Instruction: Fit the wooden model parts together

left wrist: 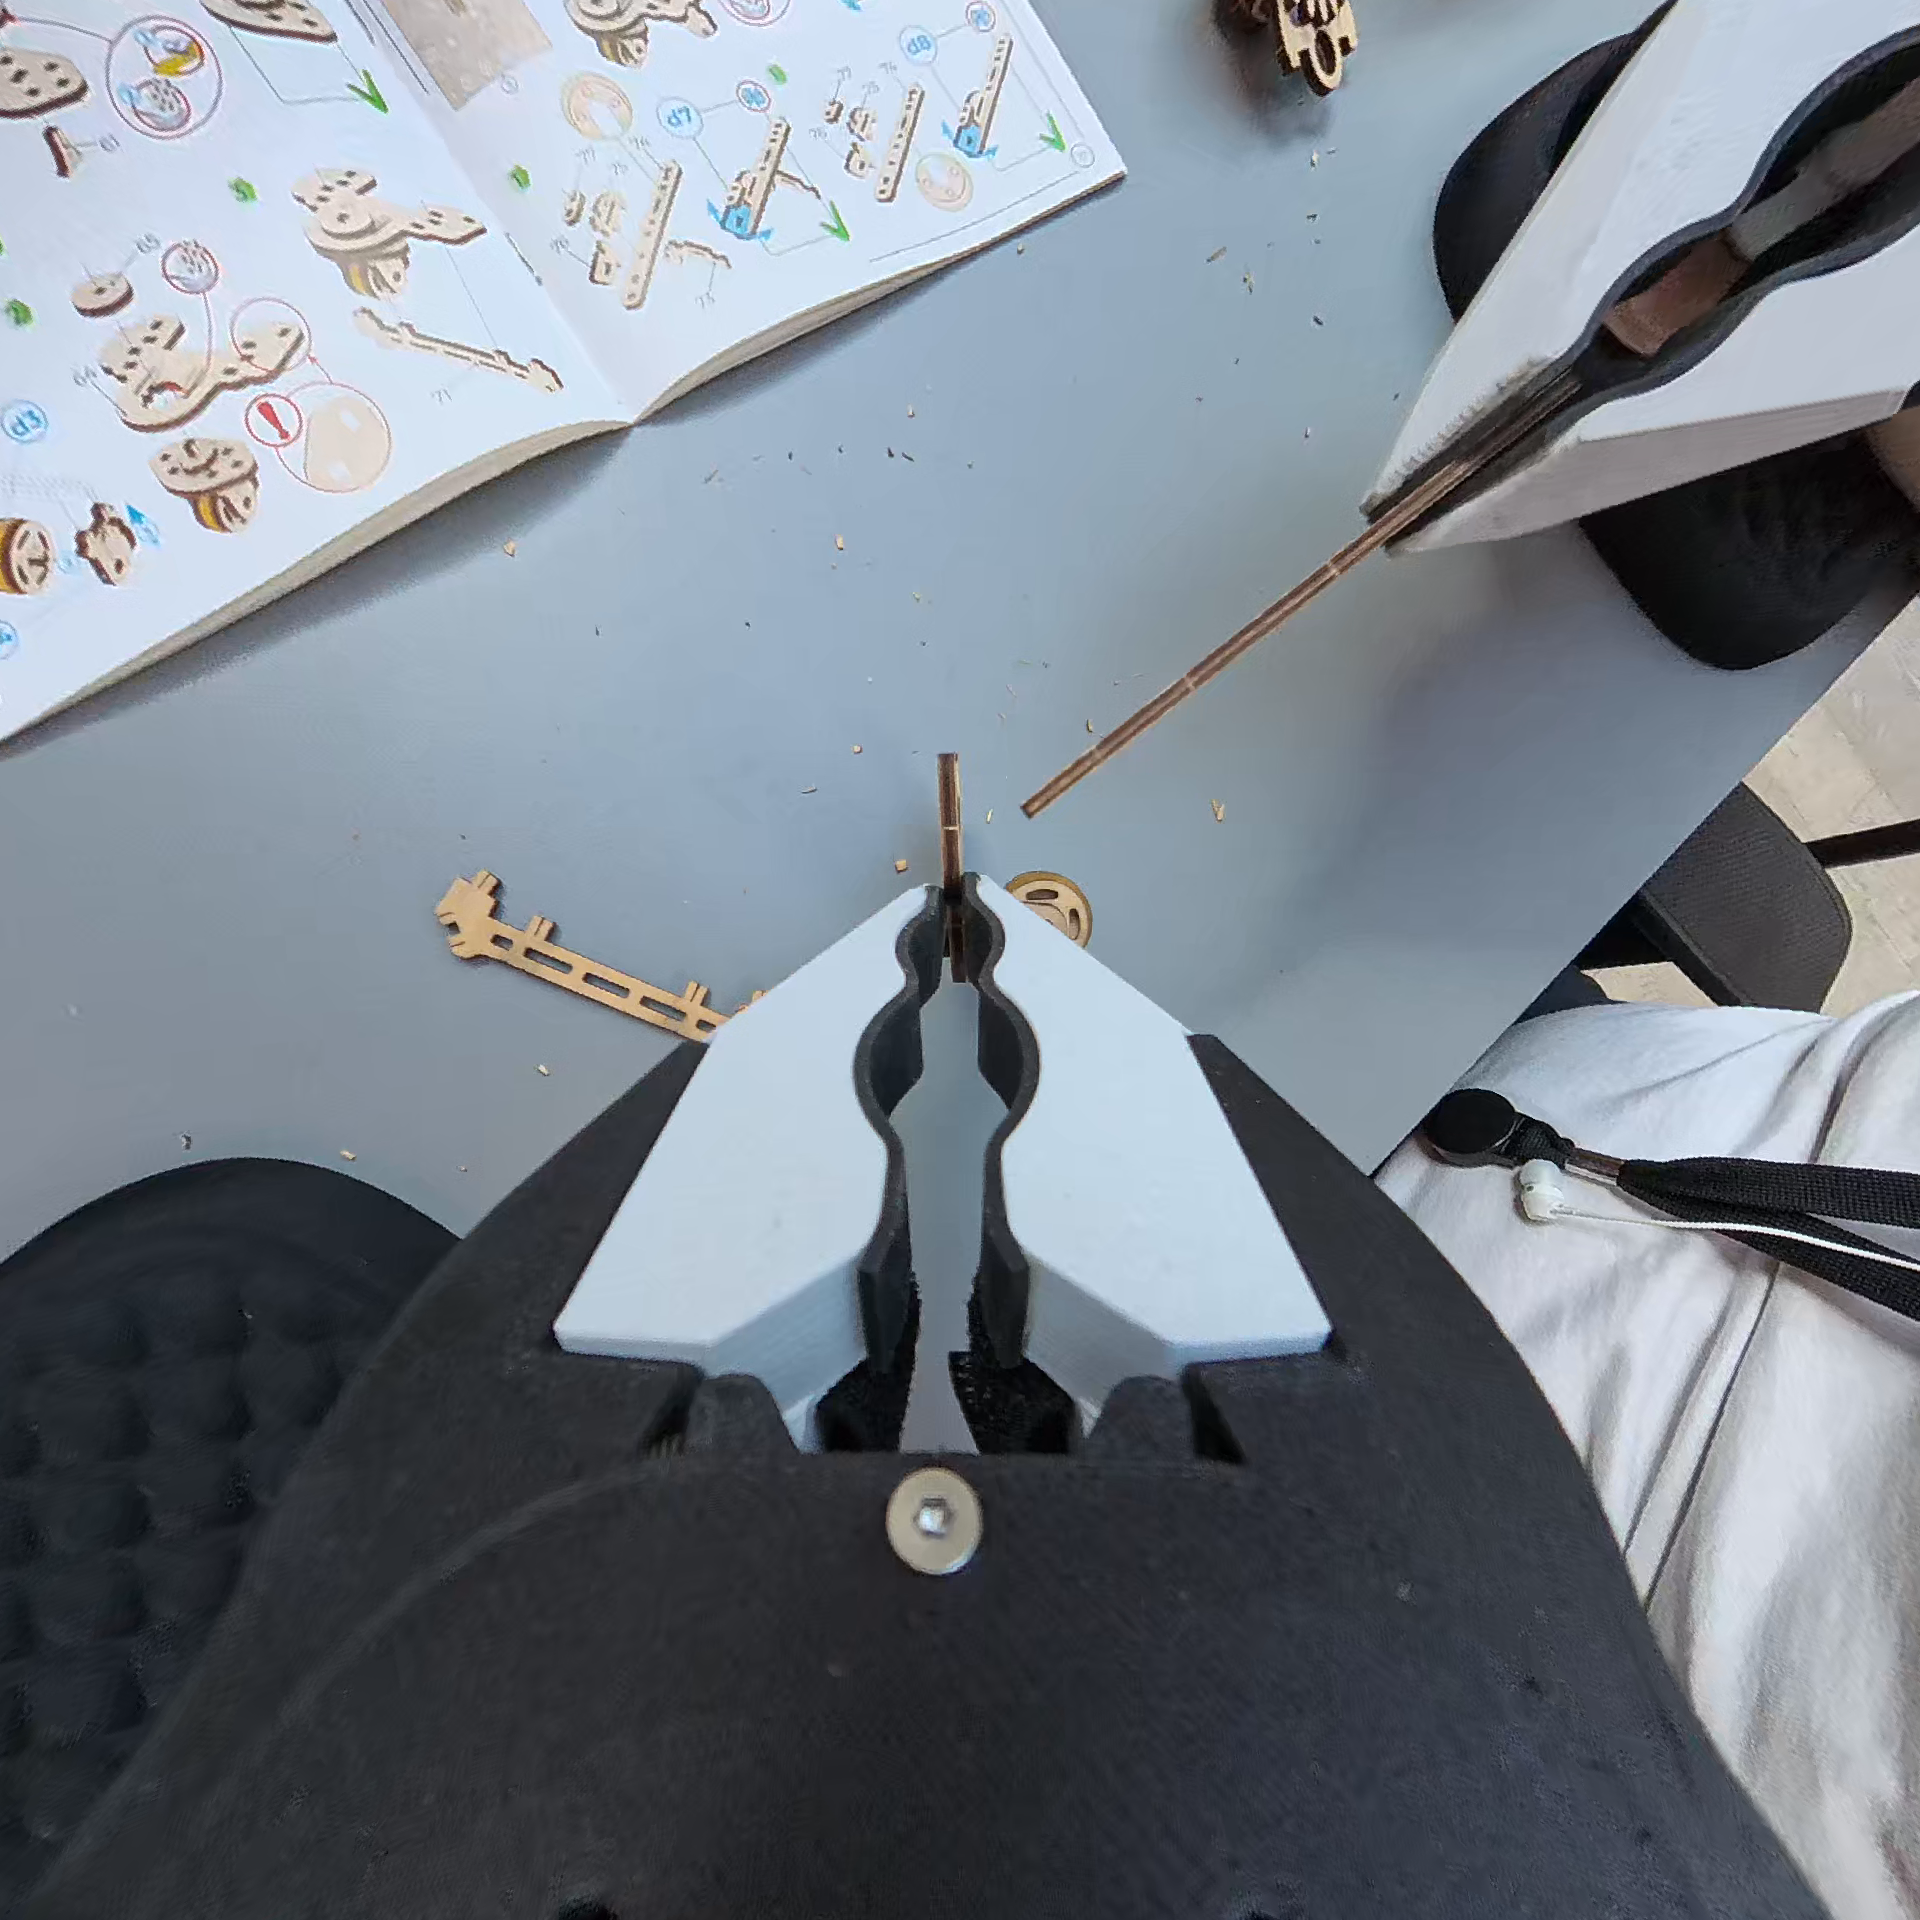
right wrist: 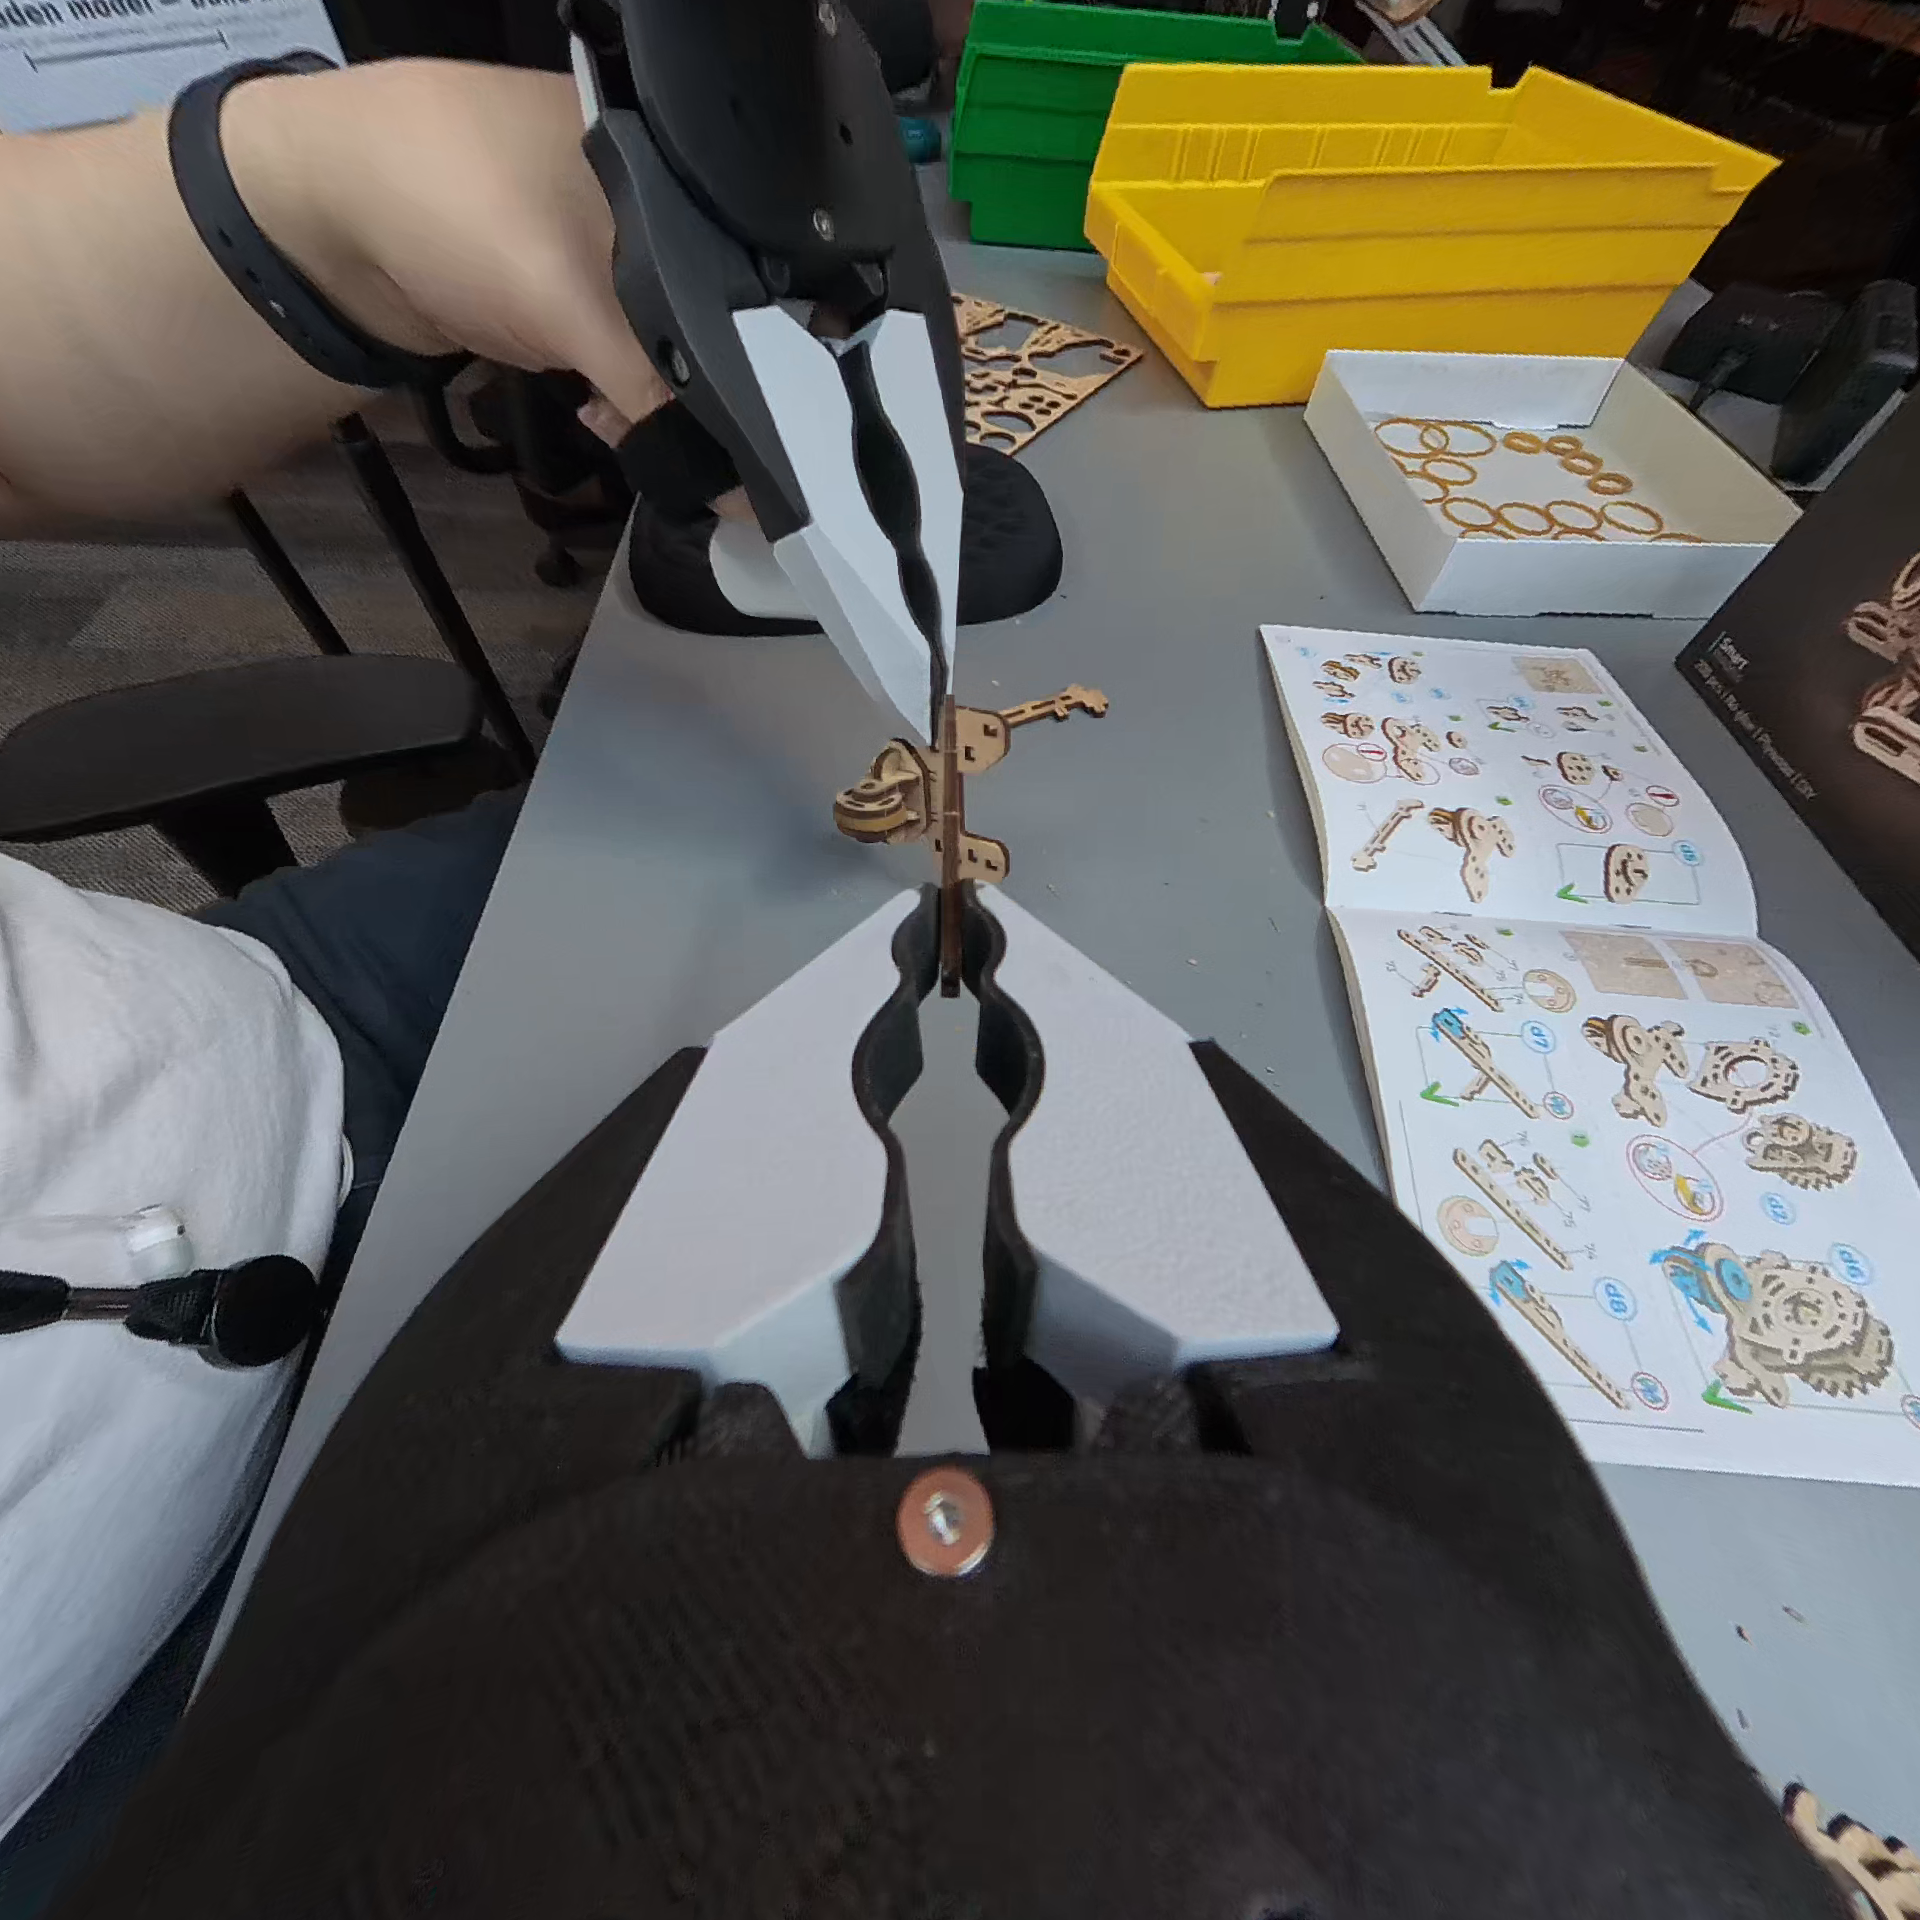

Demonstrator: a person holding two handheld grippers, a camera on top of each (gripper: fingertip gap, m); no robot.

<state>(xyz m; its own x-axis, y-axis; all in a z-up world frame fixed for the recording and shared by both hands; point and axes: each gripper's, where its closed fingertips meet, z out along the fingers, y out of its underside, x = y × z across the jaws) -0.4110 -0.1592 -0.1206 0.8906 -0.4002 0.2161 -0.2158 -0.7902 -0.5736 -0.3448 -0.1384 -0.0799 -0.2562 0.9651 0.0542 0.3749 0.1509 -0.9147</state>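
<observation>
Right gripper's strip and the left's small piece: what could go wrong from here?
1. The right gripper clamps the long thin strip by one end only; side load at the free tip could bend or snap it.
2. The left gripper pinches the small wooden piece just at its fingertips, so a push may twist or slip it.
3. In the left wrist view the strip's tip sits off to the side of the piece, so they may jam.

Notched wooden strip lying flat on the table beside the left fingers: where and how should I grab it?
Probably mid-length on the notched wooden strip, coming straight down, fingers straddling its narrow width. It lies flat on the grey table, so only its long edges offer purchase; its near end is hidden behind the left gripper.
</observation>
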